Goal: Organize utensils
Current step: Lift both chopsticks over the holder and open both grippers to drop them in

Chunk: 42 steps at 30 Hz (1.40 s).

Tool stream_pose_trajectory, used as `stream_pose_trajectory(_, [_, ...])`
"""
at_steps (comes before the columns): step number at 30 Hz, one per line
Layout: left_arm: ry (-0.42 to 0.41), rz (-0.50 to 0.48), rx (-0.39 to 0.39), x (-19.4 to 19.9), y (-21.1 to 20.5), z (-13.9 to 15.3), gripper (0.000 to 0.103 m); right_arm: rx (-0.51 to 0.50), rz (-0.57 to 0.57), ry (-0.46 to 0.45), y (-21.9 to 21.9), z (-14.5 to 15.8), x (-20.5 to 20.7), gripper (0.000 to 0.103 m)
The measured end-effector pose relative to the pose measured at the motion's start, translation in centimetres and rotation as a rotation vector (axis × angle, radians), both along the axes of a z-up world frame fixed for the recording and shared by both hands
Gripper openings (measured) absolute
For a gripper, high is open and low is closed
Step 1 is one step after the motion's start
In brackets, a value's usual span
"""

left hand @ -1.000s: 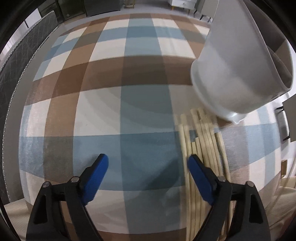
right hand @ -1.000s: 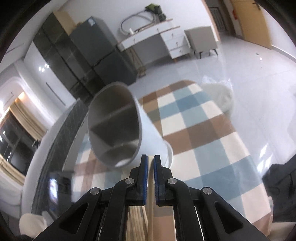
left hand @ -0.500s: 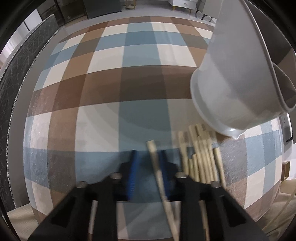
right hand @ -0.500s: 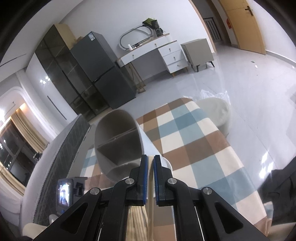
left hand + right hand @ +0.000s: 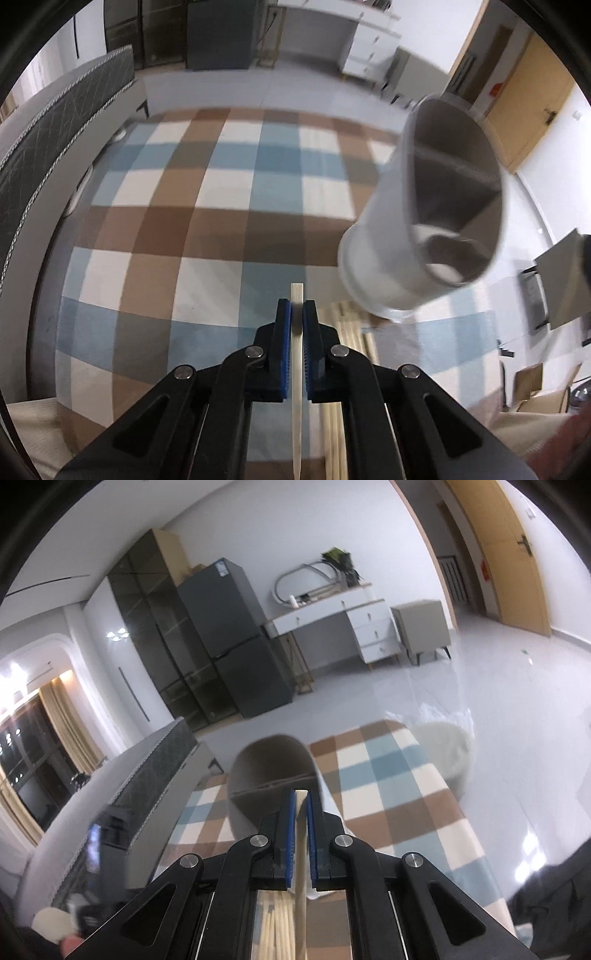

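A white utensil holder (image 5: pixel 424 221) with inner dividers stands on the checked tablecloth (image 5: pixel 207 221), up and right of my left gripper (image 5: pixel 296 314). The left gripper is shut on a pale wooden chopstick (image 5: pixel 296 295) and holds it above the cloth. Several more chopsticks (image 5: pixel 351 332) lie just right of it. In the right wrist view my right gripper (image 5: pixel 300 805) is shut on another chopstick (image 5: pixel 301 801), its tip just before the holder (image 5: pixel 273 771). Loose chopsticks (image 5: pixel 275 930) show beneath it.
A dark quilted sofa (image 5: pixel 55 147) runs along the left of the table. A fridge (image 5: pixel 229 642), a white desk (image 5: pixel 332 620) and a grey stool (image 5: pixel 421 627) stand across the room. A pale cushion (image 5: pixel 443 753) lies beyond the table's far right edge.
My left gripper went from open to shut on a chopstick and lifted it, tilting up toward the holder. My right gripper rose with its chopstick, still shut.
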State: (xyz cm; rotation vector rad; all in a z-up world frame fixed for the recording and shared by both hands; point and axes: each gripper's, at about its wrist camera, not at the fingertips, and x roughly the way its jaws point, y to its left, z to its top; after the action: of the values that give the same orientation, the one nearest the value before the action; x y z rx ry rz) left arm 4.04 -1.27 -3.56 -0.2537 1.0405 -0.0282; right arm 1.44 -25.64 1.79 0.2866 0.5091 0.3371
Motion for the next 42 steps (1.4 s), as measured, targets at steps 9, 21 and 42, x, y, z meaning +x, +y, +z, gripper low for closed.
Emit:
stream_pose_trajectory(9, [-0.109, -0.080, -0.026, -1.3, -0.8, 4.1, 0.001, -0.065, 0.035, -0.086, 1.7, 0.9, -2.0, 0.006])
stream_pose_trajectory(21, [-0.303, -0.118, -0.108, -0.2, 0.2, 11.7, 0.001, -0.036, 0.040, -0.207, 2.1, 5.0, -1.3, 0.006])
stream_pose_trajectory(42, [-0.569, -0.054, -0.221, 13.4, 1.1, 14.7, 0.001, -0.054, -0.039, -0.416, 5.0, 8.0, 12.8, 0.005])
